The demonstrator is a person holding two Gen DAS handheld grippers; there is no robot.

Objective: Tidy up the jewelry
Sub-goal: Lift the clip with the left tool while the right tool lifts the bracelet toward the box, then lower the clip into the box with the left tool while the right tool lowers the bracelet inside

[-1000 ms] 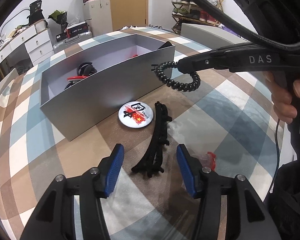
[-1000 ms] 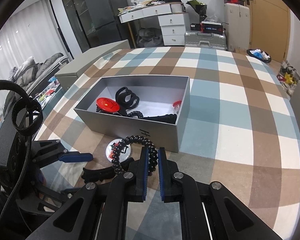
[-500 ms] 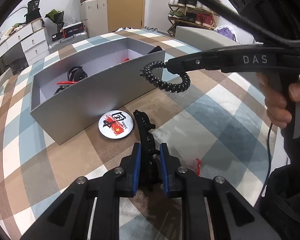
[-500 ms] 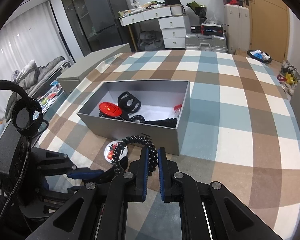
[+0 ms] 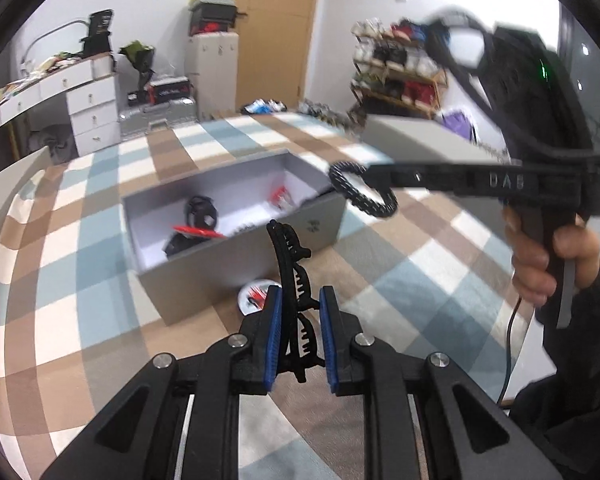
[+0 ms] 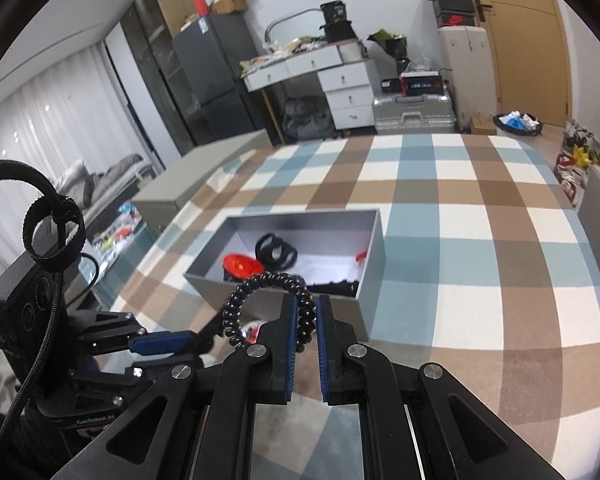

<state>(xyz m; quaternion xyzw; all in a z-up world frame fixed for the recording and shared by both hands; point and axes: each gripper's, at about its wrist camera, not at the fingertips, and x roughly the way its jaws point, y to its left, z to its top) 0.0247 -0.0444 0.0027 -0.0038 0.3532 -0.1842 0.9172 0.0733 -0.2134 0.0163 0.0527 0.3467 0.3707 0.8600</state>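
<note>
My left gripper (image 5: 298, 300) is shut on a long black hair clip (image 5: 290, 256) and holds it lifted off the checked tablecloth, pointing at the grey box (image 5: 236, 256). My right gripper (image 6: 305, 308) is shut on a black coiled hair tie (image 6: 256, 292), held in the air near the box's front right corner; the tie also shows in the left wrist view (image 5: 360, 196). The open grey box (image 6: 364, 276) holds a red badge (image 6: 242, 266), a black claw clip (image 6: 274, 250) and other small pieces.
A round white badge (image 5: 254, 296) lies on the cloth in front of the box. A grey box lid (image 6: 196, 176) lies at the table's far left edge, another grey slab (image 5: 420, 140) at the far right. Room furniture stands beyond the table.
My left gripper closed on the black hair clip and lifted it off the cloth toward the box. My right gripper rose with the coiled hair tie still held.
</note>
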